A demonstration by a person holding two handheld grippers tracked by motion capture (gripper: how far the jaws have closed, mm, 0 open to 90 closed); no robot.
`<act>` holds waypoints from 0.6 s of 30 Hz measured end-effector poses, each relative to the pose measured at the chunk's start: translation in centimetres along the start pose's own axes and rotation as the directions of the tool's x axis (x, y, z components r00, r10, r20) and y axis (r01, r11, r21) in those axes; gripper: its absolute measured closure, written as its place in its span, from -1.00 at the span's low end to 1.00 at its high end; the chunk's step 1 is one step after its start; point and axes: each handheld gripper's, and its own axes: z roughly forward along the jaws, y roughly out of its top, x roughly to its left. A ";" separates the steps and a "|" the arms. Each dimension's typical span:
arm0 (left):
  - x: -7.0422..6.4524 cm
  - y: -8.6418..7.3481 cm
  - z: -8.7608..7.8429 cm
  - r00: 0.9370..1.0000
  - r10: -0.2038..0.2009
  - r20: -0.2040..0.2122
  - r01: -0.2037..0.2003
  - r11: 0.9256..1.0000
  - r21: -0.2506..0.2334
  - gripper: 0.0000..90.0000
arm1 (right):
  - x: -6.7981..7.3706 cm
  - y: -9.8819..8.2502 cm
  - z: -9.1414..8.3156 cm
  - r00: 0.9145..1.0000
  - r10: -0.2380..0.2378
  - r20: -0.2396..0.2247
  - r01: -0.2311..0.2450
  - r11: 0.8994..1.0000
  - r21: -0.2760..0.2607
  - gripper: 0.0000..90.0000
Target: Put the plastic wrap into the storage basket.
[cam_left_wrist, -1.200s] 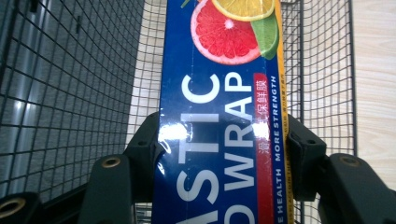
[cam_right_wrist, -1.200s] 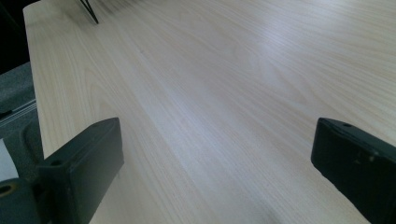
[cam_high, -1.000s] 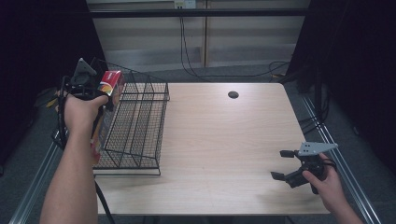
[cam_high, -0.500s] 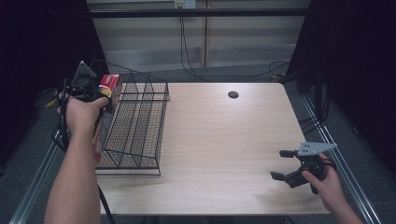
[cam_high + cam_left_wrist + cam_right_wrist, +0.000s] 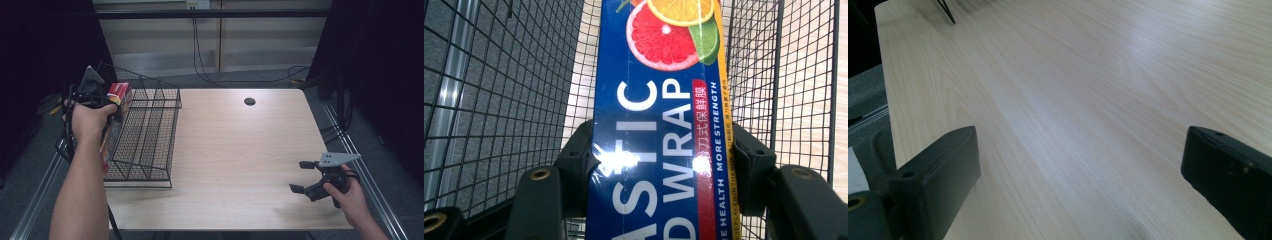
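Pale wood table [image 5: 240, 150], dark surround. One black wire basket [image 5: 145, 130] on the table's left side. One long plastic wrap box [image 5: 656, 130], blue with citrus print and a red end; its long axis runs away from my left gripper [image 5: 659, 165] down into the basket, red end up at the basket's far left corner. My left jaws are closed on the box's two long sides, gripping it firm. My right gripper [image 5: 307, 177] sits low over the table's near right corner, jaws spread wide, holding nothing.
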 end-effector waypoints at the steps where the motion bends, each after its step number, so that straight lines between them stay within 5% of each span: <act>1: 0.0 0.0 0.0 1.000 -0.014 0.011 0.014 1.000 -0.001 -0.09 | 0.0 0.0 0.0 1.000 -0.001 0.000 0.001 1.000 0.000 -0.96; 18: -0.1 0.1 0.4 1.000 -0.010 -0.002 0.010 1.000 0.011 -0.11 | 0.1 0.0 0.1 1.000 -0.001 0.000 0.001 1.000 0.004 -0.96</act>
